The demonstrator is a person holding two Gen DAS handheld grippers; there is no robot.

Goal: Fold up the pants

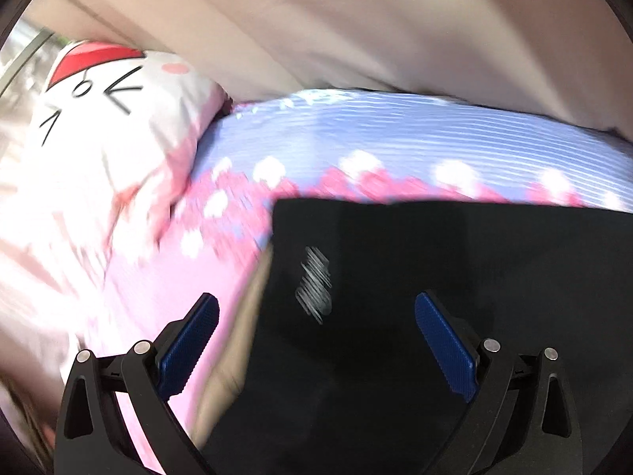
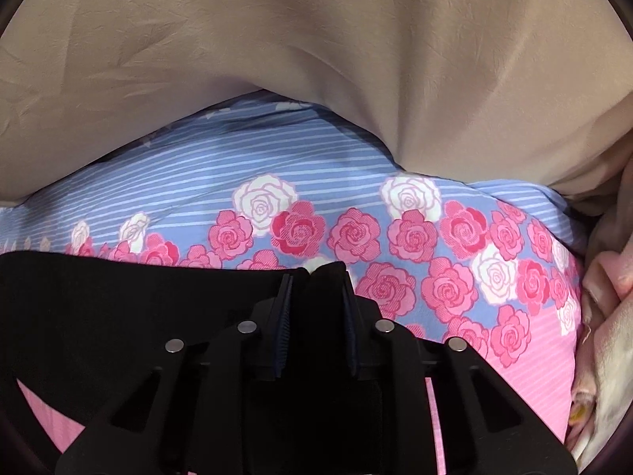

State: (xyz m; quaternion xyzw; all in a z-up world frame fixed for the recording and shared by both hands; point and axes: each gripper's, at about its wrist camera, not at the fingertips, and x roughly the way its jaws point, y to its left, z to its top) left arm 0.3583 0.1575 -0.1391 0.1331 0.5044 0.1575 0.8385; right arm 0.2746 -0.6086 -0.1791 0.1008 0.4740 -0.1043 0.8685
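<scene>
The black pants (image 1: pixel 435 277) lie on a bed sheet with blue stripes, pink bands and roses (image 1: pixel 356 134). In the left wrist view, which is blurred, my left gripper (image 1: pixel 316 308) is open with its blue pads wide apart, over the pants' left edge near a small white print (image 1: pixel 314 285). In the right wrist view my right gripper (image 2: pixel 316 281) is shut on a bunched fold of the black pants (image 2: pixel 118 297), at their upper right edge on the rose sheet (image 2: pixel 395 237).
A beige duvet (image 2: pixel 316 39) is heaped along the far side of the bed; it also shows in the left wrist view (image 1: pixel 395 19). A white cartoon-face pillow (image 1: pixel 110 111) lies at the left. Pale cloth (image 2: pixel 601 316) is bunched at the right edge.
</scene>
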